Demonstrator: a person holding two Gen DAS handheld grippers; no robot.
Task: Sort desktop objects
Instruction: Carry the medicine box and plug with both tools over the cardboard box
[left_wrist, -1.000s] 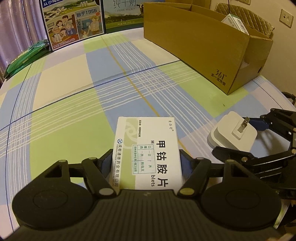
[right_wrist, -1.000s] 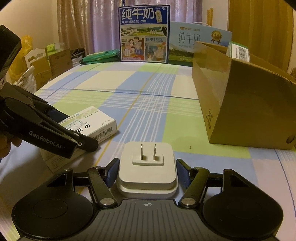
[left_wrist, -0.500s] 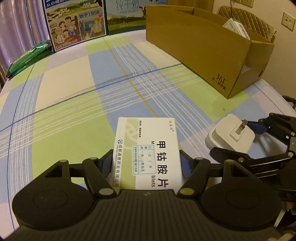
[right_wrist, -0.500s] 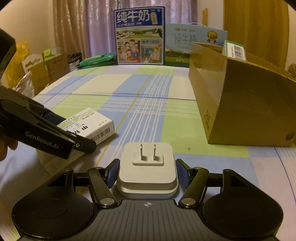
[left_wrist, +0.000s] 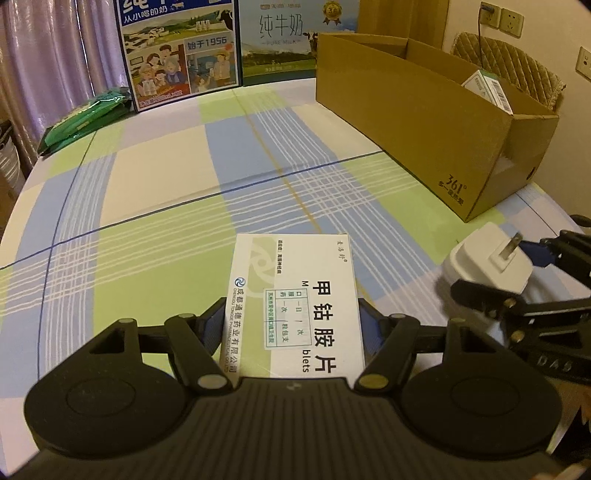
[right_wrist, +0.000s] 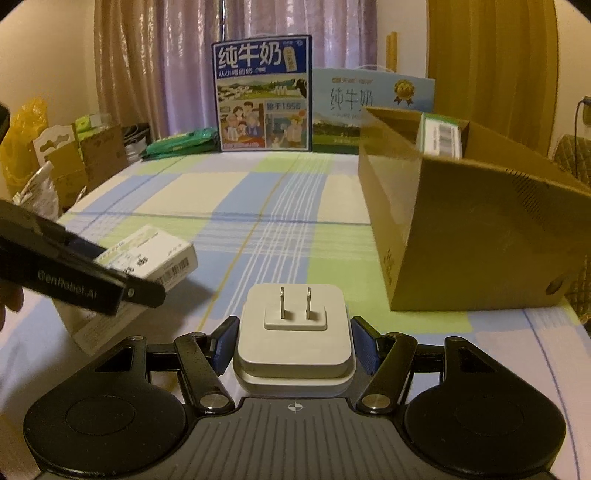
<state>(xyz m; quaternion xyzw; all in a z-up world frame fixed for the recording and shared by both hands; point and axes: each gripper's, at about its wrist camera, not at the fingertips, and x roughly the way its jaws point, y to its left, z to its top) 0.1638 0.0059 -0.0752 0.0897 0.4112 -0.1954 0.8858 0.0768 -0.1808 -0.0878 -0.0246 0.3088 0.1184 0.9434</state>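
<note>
Above the checked tablecloth (left_wrist: 155, 177), my left gripper (left_wrist: 293, 325) is clamped on the white medicine box (left_wrist: 295, 302), and my right gripper (right_wrist: 294, 341) pinches the white plug adapter (right_wrist: 294, 332); both are lifted, short of the cardboard box (right_wrist: 461, 229) to the right. With the two loads close together, I judge they could collide, or clip the box's wall.

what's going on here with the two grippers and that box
A person is sorting items on a checked tablecloth with a handheld gripper in each hand. The left gripper is shut on a white medicine box, and the right gripper is shut on a white plug adapter, prongs pointing forward. Both are held above the table, short of the open cardboard box, which already holds another small carton.
</note>
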